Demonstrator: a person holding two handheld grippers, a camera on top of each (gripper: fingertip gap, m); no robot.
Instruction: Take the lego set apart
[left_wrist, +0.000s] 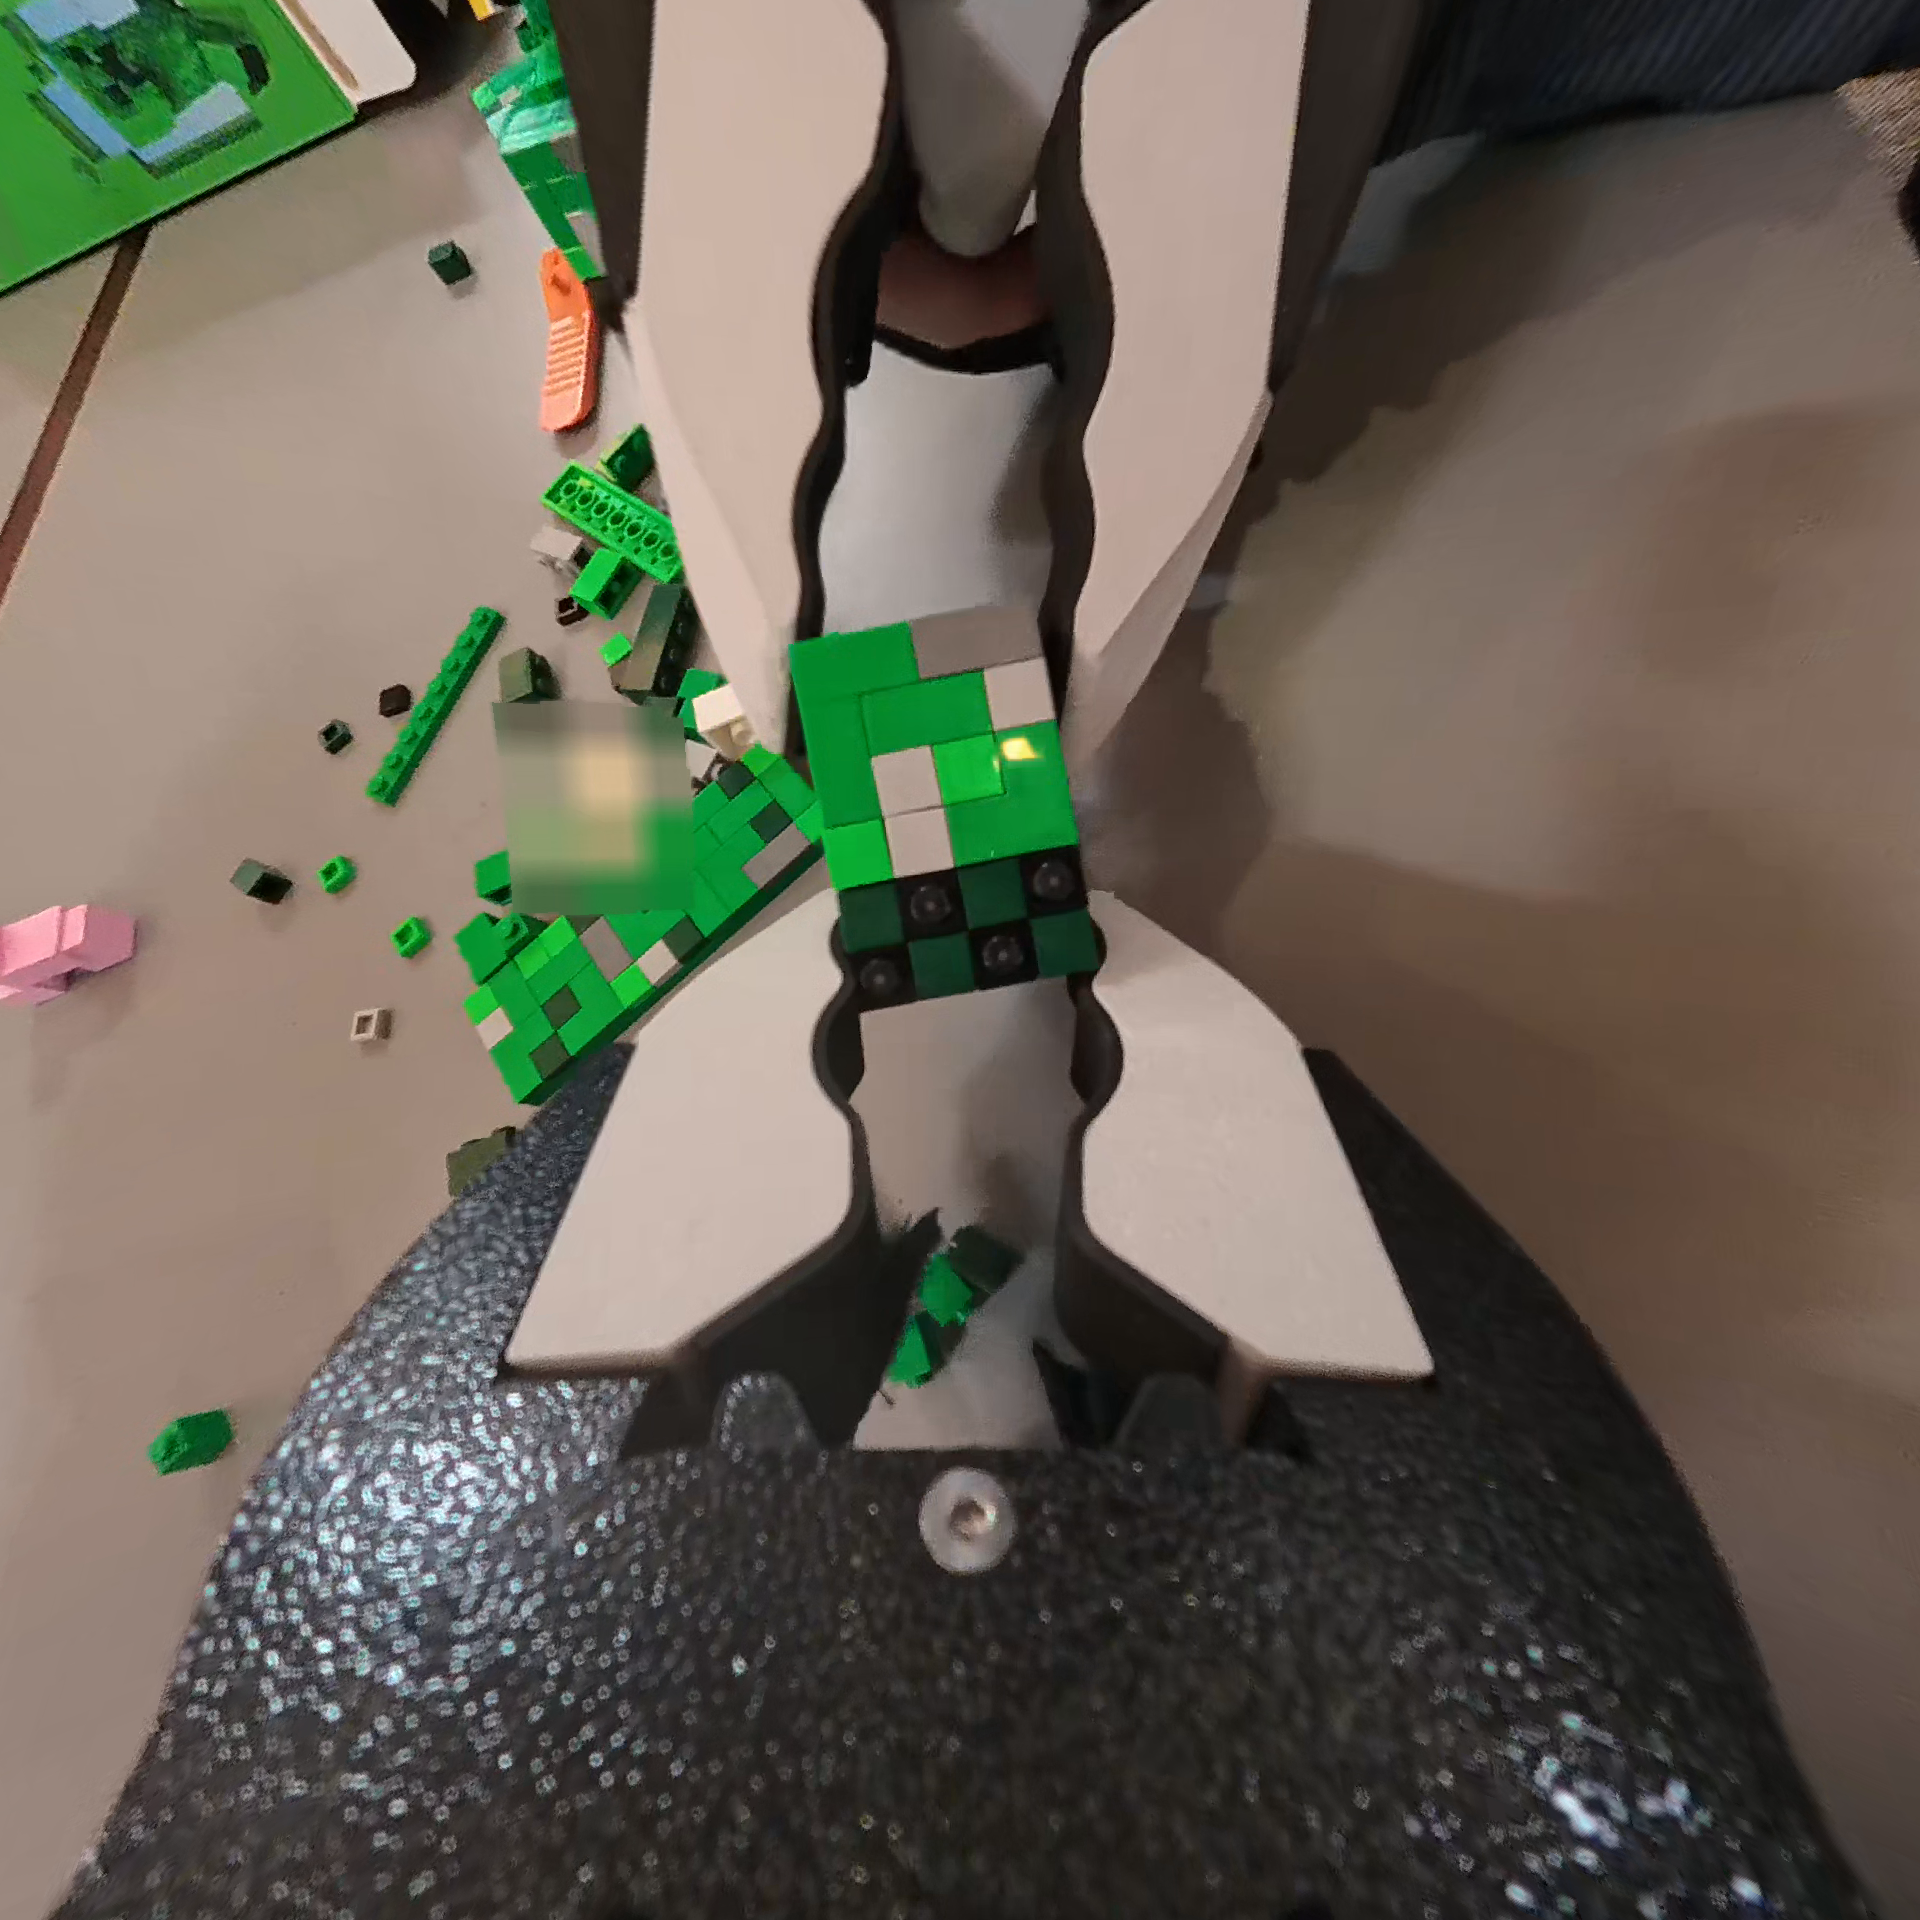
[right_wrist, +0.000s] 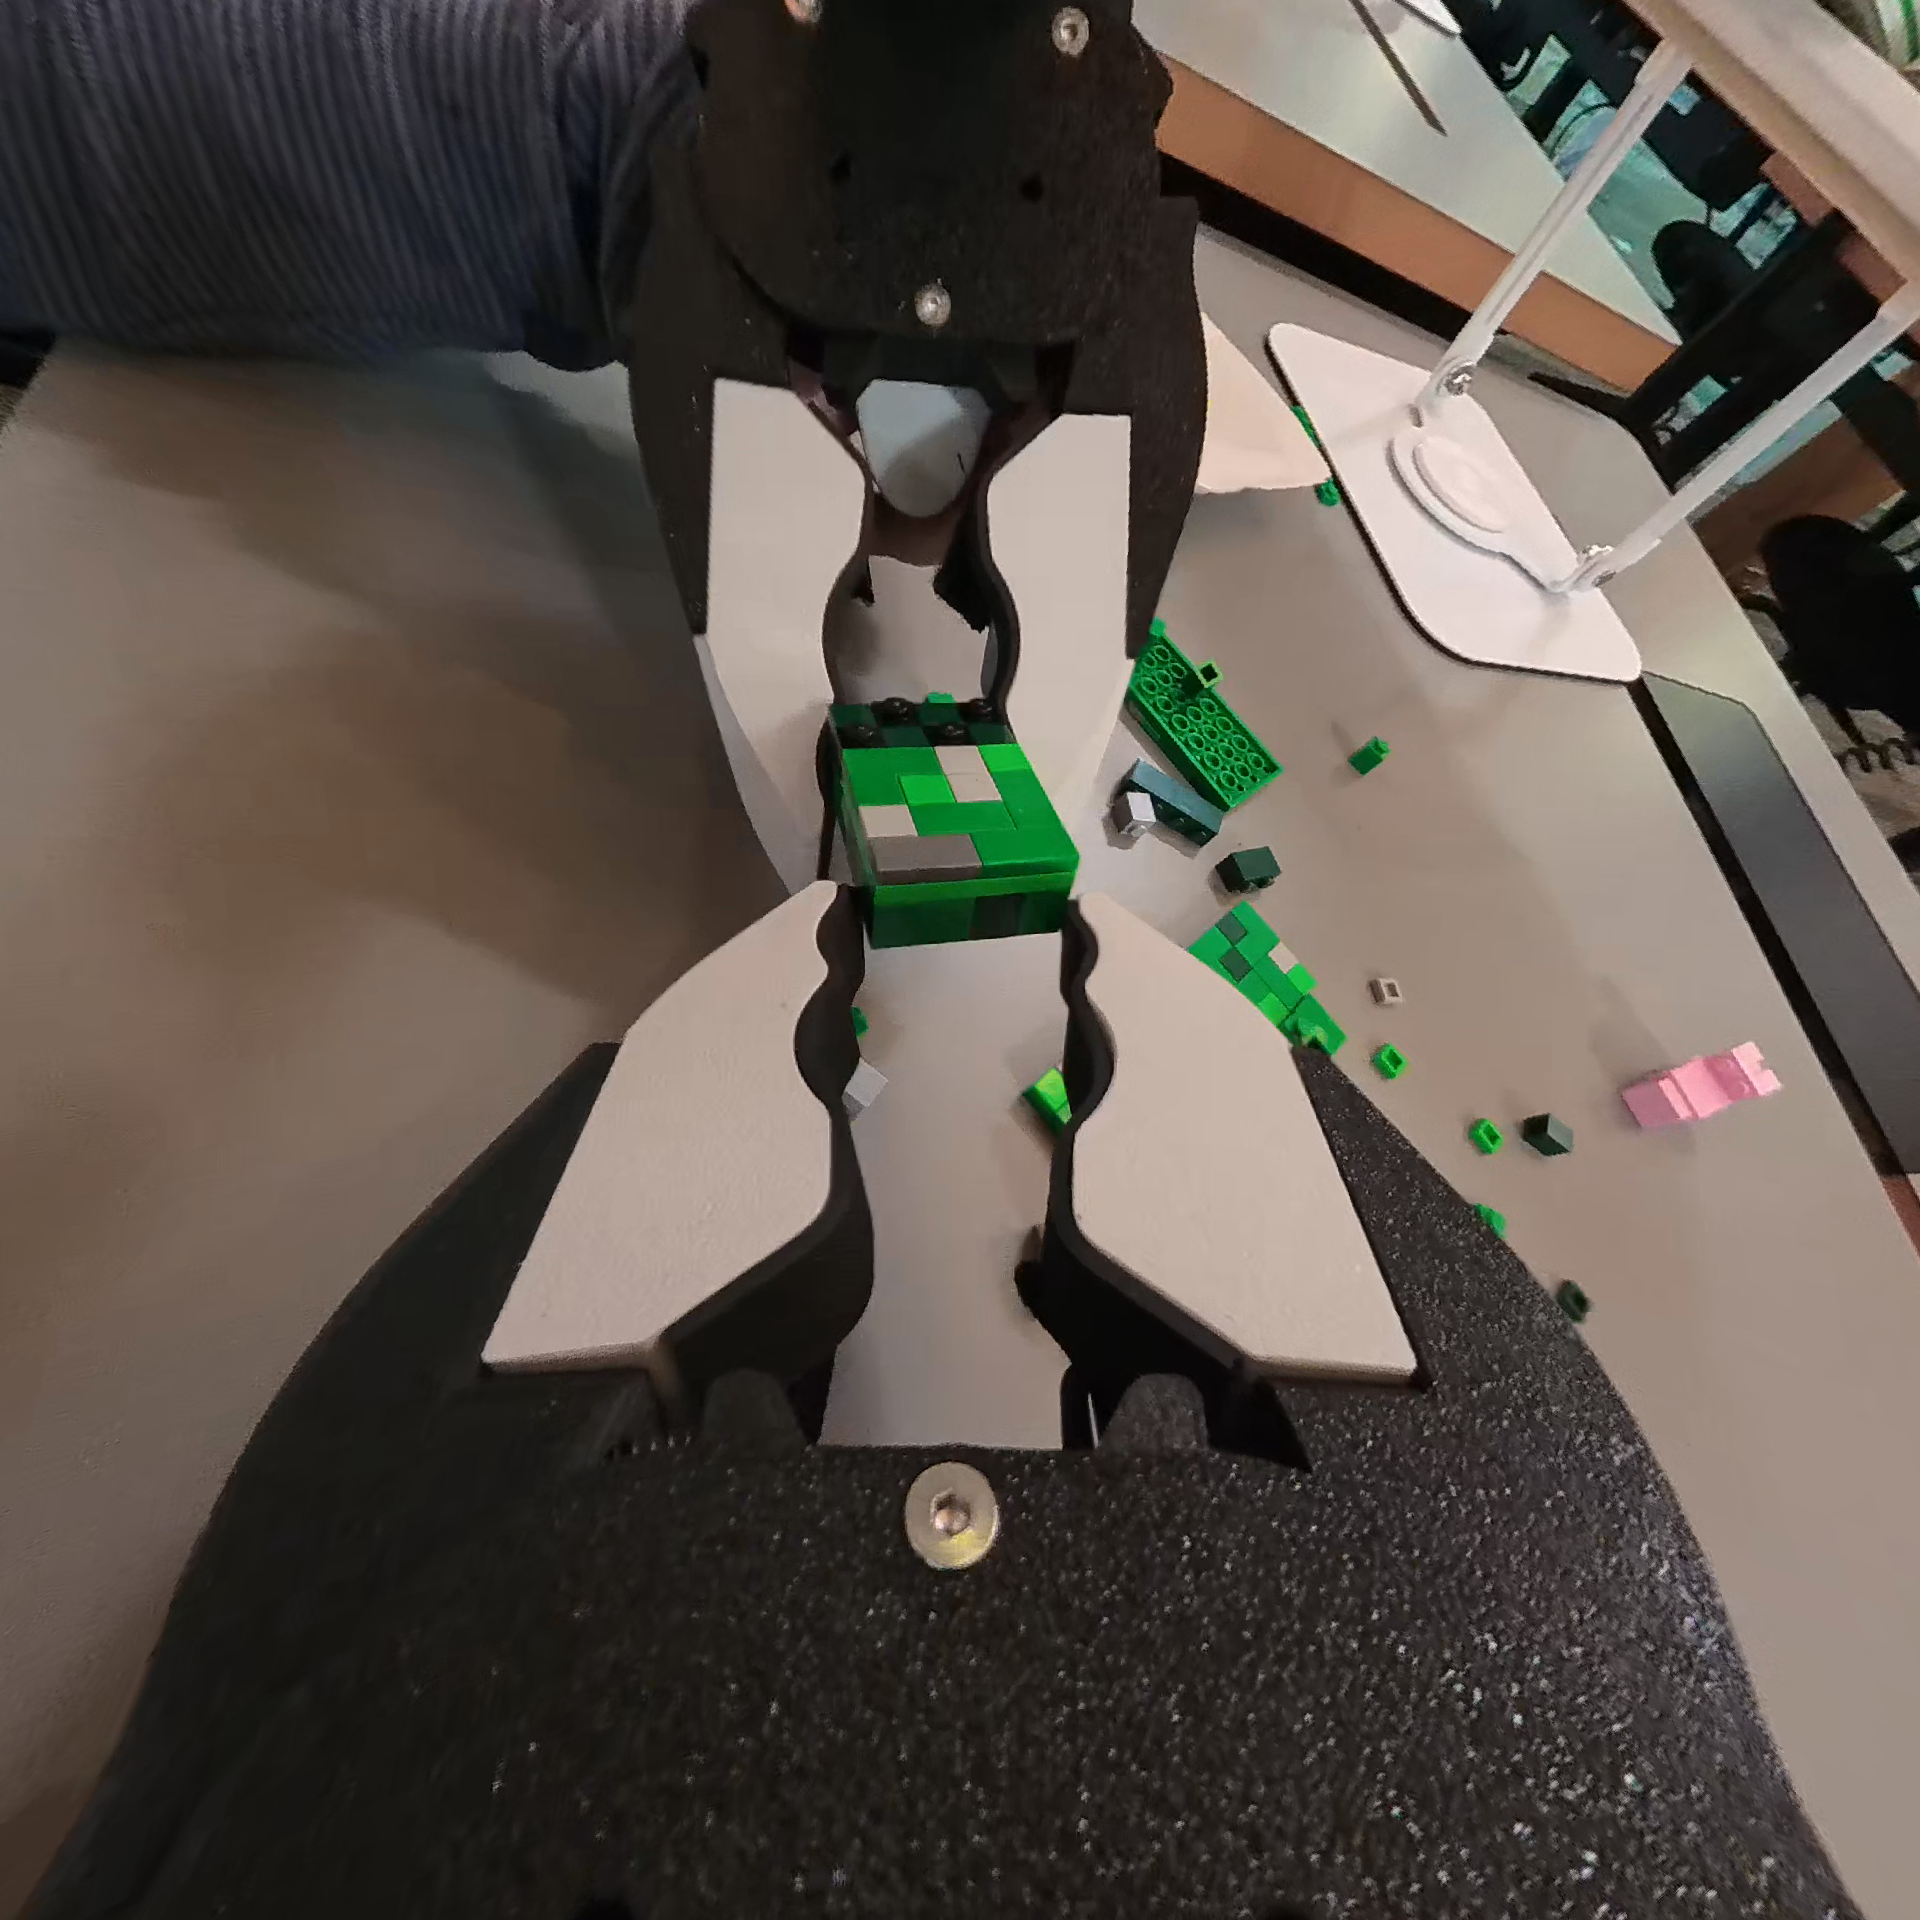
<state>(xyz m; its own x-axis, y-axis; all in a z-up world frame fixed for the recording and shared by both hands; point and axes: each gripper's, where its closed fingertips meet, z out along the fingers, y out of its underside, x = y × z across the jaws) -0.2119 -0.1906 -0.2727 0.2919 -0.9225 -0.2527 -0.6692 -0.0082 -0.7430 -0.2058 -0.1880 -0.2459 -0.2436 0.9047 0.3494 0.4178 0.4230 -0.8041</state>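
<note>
A small lego block (left_wrist: 935, 769) of green, grey and white tiles, with a dark green and black studded end, is held between both grippers over the grey table. My left gripper (left_wrist: 966, 966) is shut on its dark studded end. My right gripper (left_wrist: 935, 644) comes in from the opposite side and is shut on the far end. In the right wrist view the block (right_wrist: 956, 821) sits between my right gripper (right_wrist: 961, 914) and the left gripper (right_wrist: 920, 717). The two grippers face each other tip to tip.
Loose green bricks lie on the table (left_wrist: 260, 582), with a larger green tiled chunk (left_wrist: 623, 935), an orange brick separator (left_wrist: 566, 353), a pink piece (right_wrist: 1699, 1086) and a green box (left_wrist: 135, 114). A white lamp base (right_wrist: 1455, 499) stands at far right. A striped sleeve (right_wrist: 312, 177) shows behind. My two grippers' fingertips are within a few centimetres of each other. The pink piece (right_wrist: 1699, 1086) is about equally far from each gripper, around 25 cm.
</note>
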